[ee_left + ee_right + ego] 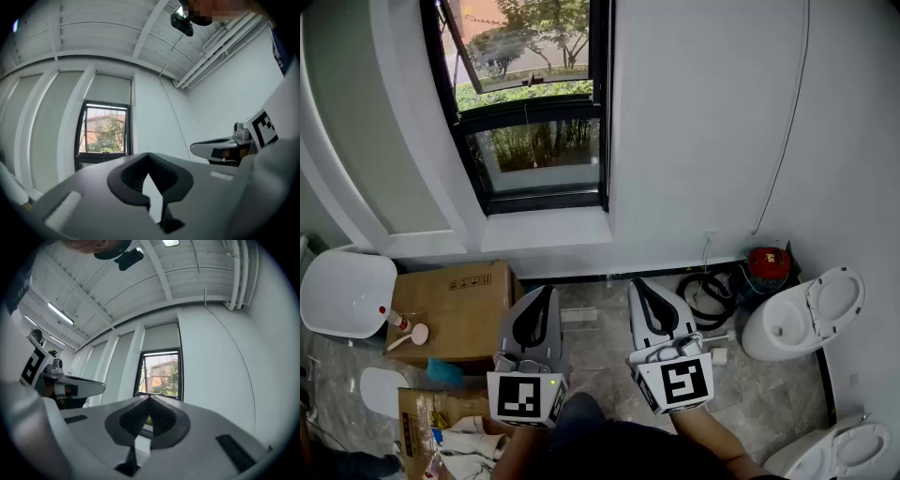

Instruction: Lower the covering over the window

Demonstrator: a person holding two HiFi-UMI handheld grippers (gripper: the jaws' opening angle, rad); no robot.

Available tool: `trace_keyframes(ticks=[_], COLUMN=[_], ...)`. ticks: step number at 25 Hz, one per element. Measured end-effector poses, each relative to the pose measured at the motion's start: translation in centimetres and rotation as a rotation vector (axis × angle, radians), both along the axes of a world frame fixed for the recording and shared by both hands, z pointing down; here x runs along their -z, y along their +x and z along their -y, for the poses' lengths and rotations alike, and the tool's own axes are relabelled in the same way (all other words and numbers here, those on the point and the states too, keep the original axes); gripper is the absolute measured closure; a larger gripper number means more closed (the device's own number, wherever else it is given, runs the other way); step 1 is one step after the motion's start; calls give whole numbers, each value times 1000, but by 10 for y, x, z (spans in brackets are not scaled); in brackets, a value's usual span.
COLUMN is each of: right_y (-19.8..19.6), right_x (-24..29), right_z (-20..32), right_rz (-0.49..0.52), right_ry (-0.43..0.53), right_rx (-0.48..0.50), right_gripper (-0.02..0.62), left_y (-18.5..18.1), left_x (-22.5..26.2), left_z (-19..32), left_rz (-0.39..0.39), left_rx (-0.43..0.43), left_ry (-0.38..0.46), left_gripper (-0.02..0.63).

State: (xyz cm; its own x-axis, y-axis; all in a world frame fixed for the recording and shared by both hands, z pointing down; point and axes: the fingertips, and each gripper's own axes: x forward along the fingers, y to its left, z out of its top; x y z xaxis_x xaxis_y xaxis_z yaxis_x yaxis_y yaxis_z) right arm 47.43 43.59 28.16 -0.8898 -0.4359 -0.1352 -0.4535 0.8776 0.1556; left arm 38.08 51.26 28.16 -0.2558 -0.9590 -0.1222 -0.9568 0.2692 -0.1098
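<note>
Honestly, the main risk is footing and grip, so here's my list going left to right.

The cardboard box and the loose bits on it sit low on your left. Step toward the window without looking and you could kick them.

The covering sits up at the top of the window, with the glass below it bare. The upper pane looks tilted open, so the covering might catch on it on the way down.

Your left gripper and right gripper are both clenched with nothing between the jaws, and both are well apart from anything you'd pull. If you reach in like that you'll only bump things, so release the jaws first.

The thin cord runs down the wall right of the window. I'd guess it drives the covering, but I can't be sure. It's skinny, so it could slip out of the pads or get yanked crooked.

The coiled hose and the toilet crowd the floor under the cord, which makes another trip spot.

As for writing, the box has a row of handling symbols, too small to read. The gripper cubes carry only black-and-white marker squares. I can't make out any brand.
</note>
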Motion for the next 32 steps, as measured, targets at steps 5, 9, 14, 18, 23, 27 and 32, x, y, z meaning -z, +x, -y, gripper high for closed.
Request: trace_keyframes(ticks=[5, 9, 14, 18, 23, 27, 32], right_y=[-17, -45, -106, -164, -219, -257, -289], right_x=[-8, -21, -24, -14, -12, -16, -31], right_z=[29, 53, 89, 119, 160, 181, 200], right_rz=[5, -4, -15, -22, -16, -20, -61], right_ry=[-68, -64, -50, -23, -21, -38, -53], right_rx=[-6, -21, -37, -48, -96, -123, -153], right_gripper=[583, 583, 583, 582, 582, 583, 582], left_y=[-15, -45, -104, -162, -221, -258, -296], left_x=[-5, -16, -17, -16, -18, -24, -36], left_z=[27, 50, 86, 116, 154, 178, 205], left_rz=[8, -10, -5, -1, -33, -55, -49], left_rx=[-5, -25, -50, -70, -111, -144, -177], left_ry=[-5, -4, 3, -5, -19, -34, -18], left_gripper=[598, 598, 598, 598, 598, 598, 598])
